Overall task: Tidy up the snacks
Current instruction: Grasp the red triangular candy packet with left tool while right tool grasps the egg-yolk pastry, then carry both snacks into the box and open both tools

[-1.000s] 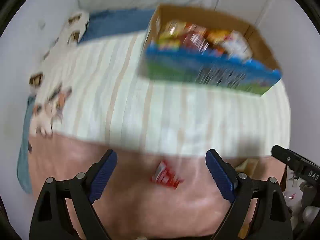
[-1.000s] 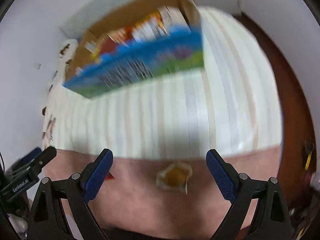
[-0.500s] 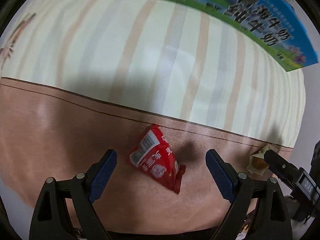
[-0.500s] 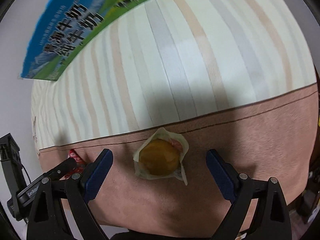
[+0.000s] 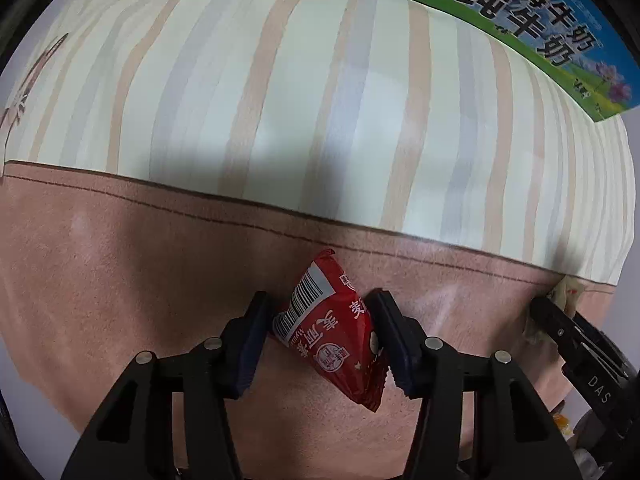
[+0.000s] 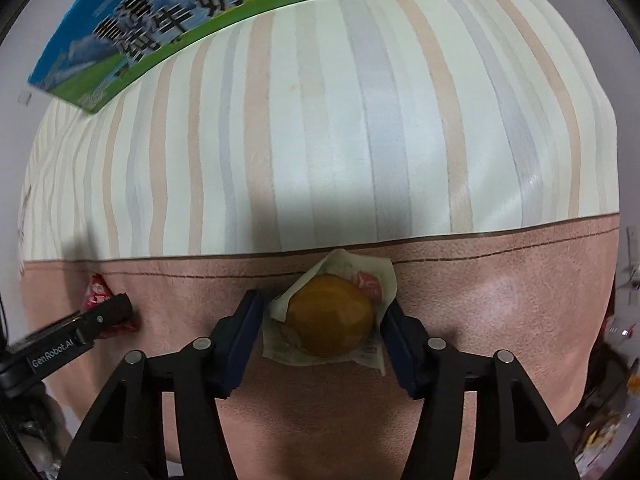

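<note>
A red snack packet [image 5: 332,344] lies on the pink band of the bedcover [image 5: 120,280]. My left gripper [image 5: 320,304] points down over it, its jaws closing, and both blue pads touch the packet's sides. A round golden bun in a clear wrapper [image 6: 328,320] lies on the same band. My right gripper [image 6: 322,308] straddles it, jaws closing, pads against the wrapper's edges. In the right wrist view the red packet [image 6: 96,292] shows at far left under a finger of the left gripper [image 6: 104,314].
A blue and green milk carton box [image 5: 520,28] stands at the far edge of the striped cover [image 5: 320,100]; the right wrist view shows the box [image 6: 180,20] at upper left. Clutter lies beyond the bed at the lower right [image 6: 616,420].
Both grippers came down onto the pink band and their jaws drew in from wide open to the sides of the red packet and the wrapped bun.
</note>
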Action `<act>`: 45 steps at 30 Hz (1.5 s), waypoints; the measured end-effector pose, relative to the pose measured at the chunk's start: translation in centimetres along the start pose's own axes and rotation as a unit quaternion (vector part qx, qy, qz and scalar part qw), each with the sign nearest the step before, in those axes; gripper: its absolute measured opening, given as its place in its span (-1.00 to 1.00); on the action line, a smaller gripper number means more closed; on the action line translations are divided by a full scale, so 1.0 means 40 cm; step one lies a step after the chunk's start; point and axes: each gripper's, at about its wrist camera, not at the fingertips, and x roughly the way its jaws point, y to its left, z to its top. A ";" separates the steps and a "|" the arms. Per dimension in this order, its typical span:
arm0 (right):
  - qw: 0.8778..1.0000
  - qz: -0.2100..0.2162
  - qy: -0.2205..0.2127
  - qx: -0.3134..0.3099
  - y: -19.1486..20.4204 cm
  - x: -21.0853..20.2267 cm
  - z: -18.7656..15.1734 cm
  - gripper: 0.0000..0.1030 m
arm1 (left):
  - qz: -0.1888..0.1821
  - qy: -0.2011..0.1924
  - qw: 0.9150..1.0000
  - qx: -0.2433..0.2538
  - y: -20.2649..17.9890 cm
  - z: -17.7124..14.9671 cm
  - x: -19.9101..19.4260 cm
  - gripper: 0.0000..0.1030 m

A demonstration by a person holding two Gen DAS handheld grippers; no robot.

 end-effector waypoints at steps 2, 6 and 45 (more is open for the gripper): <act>1.000 -0.001 -0.001 -0.009 0.030 0.006 -0.008 0.15 | 0.007 -0.002 1.000 0.007 -0.013 -0.014 -0.004 -0.02; 1.000 -0.004 -0.003 -0.027 0.057 0.007 -0.027 0.14 | 0.007 0.006 1.000 0.021 -0.031 -0.054 -0.002 -0.02; 0.998 0.057 -0.029 -0.025 0.041 -0.050 -0.067 -0.04 | -0.033 -0.037 0.998 0.043 -0.077 -0.100 -0.134 -0.02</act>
